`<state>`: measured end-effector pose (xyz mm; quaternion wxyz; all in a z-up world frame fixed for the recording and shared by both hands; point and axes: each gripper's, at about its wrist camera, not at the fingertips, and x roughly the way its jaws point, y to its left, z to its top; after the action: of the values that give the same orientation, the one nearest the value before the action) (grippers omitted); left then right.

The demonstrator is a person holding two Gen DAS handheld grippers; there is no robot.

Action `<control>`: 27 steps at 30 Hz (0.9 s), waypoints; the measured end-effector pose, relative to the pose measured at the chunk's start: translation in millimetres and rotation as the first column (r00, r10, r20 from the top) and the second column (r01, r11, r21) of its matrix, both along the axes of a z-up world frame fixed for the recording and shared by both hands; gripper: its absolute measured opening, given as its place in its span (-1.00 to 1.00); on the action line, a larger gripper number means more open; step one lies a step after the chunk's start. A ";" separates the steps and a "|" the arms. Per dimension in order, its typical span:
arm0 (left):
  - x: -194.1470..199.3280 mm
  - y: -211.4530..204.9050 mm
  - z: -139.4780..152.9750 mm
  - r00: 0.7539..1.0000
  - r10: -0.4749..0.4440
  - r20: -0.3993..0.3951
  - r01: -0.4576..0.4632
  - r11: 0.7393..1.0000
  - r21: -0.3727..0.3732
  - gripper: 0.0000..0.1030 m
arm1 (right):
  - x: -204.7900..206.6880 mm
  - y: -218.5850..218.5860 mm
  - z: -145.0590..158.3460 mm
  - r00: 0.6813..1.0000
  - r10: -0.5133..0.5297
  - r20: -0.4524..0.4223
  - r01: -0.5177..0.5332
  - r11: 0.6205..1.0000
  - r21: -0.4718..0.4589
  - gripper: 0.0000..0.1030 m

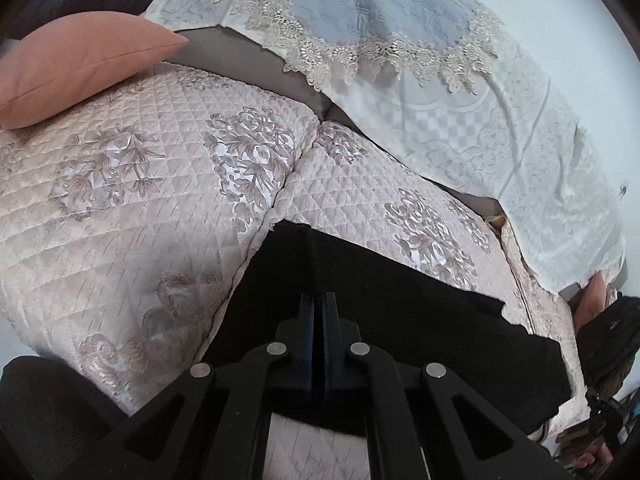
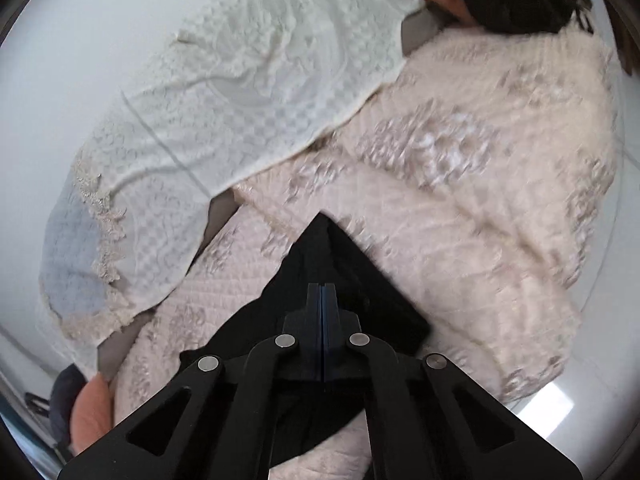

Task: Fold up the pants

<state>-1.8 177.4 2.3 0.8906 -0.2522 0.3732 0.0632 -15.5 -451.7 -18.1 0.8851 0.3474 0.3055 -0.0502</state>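
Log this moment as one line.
task: fold pants | left gripper: shut on pants | right gripper: shut on pants | surface: quilted sofa cover

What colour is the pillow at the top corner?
The pillow is a plain salmon pink, best seen in the left wrist view.

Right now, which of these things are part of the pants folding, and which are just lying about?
Part of the job:
black pants
left hand-held gripper
right hand-held gripper

Just lying about:
pink cushion
white lace cover
quilted sofa cover under the pants
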 end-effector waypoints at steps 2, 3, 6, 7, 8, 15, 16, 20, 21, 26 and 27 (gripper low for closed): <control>-2.5 -1.6 -10.0 0.999 -0.002 -0.032 0.003 1.000 0.017 -0.91 | 2.3 -5.1 -15.1 0.998 0.003 -0.063 -0.003 1.000 -0.007 -1.00; -2.6 -1.0 -19.2 0.998 -0.001 -0.060 0.002 1.000 0.015 -0.91 | 5.5 -5.2 -25.8 0.995 0.039 -0.093 -0.037 0.999 0.031 -1.00; -4.9 5.8 -35.8 0.994 0.011 -0.108 -0.014 0.999 -0.029 -0.91 | 9.6 4.0 -40.5 0.987 0.099 -0.124 -0.090 0.993 0.077 -0.97; -6.6 7.0 -37.0 0.994 0.012 -0.109 -0.016 0.999 -0.033 -0.91 | 13.1 8.7 -41.9 0.985 0.116 -0.124 -0.107 0.991 0.081 -0.93; -6.7 7.4 -36.7 0.994 0.014 -0.108 -0.017 0.999 -0.034 -0.91 | 15.3 12.1 -44.2 0.985 0.124 -0.118 -0.114 0.989 0.091 -0.83; 1.2 7.9 -11.0 0.999 0.007 -0.031 -0.007 1.000 -0.024 -0.91 | 35.4 12.3 -58.2 0.981 0.082 -0.175 -0.071 0.995 0.070 -0.23; 2.4 8.1 -9.0 1.000 0.006 -0.025 -0.006 1.000 -0.021 -0.91 | 37.0 13.5 -58.1 0.982 0.080 -0.171 -0.070 0.995 0.064 -0.15; 8.7 7.4 -12.7 0.999 0.003 -0.038 -0.004 1.000 -0.019 -0.91 | 45.0 13.9 -61.9 0.984 0.040 -0.175 -0.028 0.997 0.071 -0.09; 9.1 7.6 -14.3 0.999 0.004 -0.041 -0.005 1.000 -0.022 -0.91 | 46.1 13.4 -63.0 0.985 0.028 -0.173 -0.016 0.998 0.069 -0.09; 6.9 9.5 -16.0 0.999 0.006 -0.045 -0.008 0.999 -0.031 -0.91 | 41.9 8.5 -62.3 0.983 -0.029 -0.182 0.049 0.993 0.104 -0.09; 6.3 9.6 -15.5 0.999 0.003 -0.044 -0.005 0.999 -0.032 -0.91 | 38.5 8.7 -61.9 0.983 -0.033 -0.180 0.052 0.993 0.102 -0.09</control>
<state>4.6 187.0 -13.2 0.8779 -0.2659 0.3929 0.0645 23.0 -443.0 -80.0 0.8332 0.3946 0.3782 -0.0834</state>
